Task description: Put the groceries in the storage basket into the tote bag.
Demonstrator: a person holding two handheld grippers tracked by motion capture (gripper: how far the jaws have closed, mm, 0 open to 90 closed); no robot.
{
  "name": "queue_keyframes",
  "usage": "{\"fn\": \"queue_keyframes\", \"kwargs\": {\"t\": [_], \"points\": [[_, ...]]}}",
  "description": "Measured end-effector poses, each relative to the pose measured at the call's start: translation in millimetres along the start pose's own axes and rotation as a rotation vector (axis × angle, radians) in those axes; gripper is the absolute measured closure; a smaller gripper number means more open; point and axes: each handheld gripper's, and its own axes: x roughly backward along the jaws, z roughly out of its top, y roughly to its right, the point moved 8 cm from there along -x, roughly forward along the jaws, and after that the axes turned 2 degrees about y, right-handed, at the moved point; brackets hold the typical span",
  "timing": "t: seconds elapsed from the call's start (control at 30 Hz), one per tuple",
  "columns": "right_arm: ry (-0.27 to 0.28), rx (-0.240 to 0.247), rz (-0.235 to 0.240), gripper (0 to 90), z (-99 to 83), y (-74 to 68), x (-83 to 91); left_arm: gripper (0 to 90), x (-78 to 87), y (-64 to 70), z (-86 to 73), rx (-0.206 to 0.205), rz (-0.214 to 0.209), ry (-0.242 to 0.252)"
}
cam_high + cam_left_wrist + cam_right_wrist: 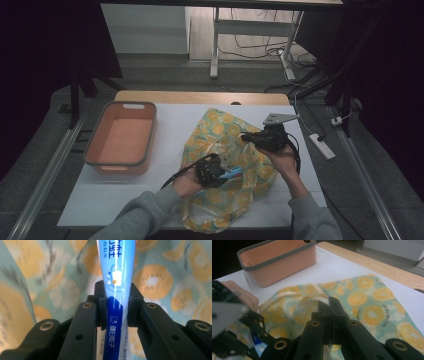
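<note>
Your left gripper [117, 302] is clamped on a blue-and-white toothpaste tube [117, 277], held over the near part of the orange-print cloth bag [220, 130] at table centre. Your right gripper [329, 305] is closed, pinching the bag's fabric. An orange basket [122, 137] sits to the left, apart.

tube [115, 290] between left gripper [216, 169] jaws, over bag [227, 131] | bag fabric between right gripper [250, 136] jaws | basket [121, 137] beyond right gripper jaws, left, on table [170, 117]
</note>
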Motion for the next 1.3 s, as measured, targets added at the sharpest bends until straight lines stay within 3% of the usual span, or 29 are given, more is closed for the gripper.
{"fn": "queue_keyframes", "kwargs": {"t": [0.1, 0.23, 0.47, 0.63, 0.73, 0.87, 0.93, 1.0, 1.1, 1.3], "points": [[0.0, 0.016, 0.013, 88.7, 2.8, -7.3, -1.7, 74.6, -3.9, 3.8, 13.1, -0.023, 0.003, 0.01], [0.006, 0.024, 0.025, 88.7, 5.6, -12.9, -1.0, 74.5, -15.0, -1.4, 21.4, -0.013, 0.014, 0.015], [-0.002, 0.021, 0.023, 88.7, 3.7, -11.0, -2.3, 73.8, -33.9, -9.2, 21.4, 0.006, 0.024, -0.01], [-0.007, 0.013, 0.017, 88.6, 1.5, -8.2, -3.4, 71.7, -37.4, -9.1, 21.3, 0.004, 0.033, -0.011], [-0.017, 0.011, 0.008, 88.6, -0.3, -6.2, -3.6, 62.6, -33.7, -9.6, 21.7, 0.002, 0.046, -0.002], [-0.025, 0.007, -0.005, 88.6, -3.3, -1.5, -3.4, 48.6, -20.1, -7.6, 23.8, -0.008, 0.068, 0.022], [-0.027, 0.004, -0.011, 88.6, -5.0, 1.3, -3.0, 44.5, -5.7, -6.3, 26.6, 0.0, 0.071, 0.069], [-0.031, -0.001, -0.015, 88.6, -6.6, 3.3, -2.3, 44.3, 14.0, -7.3, 29.1, 0.003, 0.084, 0.13], [-0.035, -0.005, -0.021, 88.6, -8.6, 5.9, -1.3, 43.4, 42.3, -11.0, 28.9, 0.032, 0.064, 0.214], [-0.042, -0.005, -0.024, 88.6, -10.6, 6.1, -1.5, 40.7, 79.2, -28.9, 9.8, 0.098, 0.078, 0.265]]}}
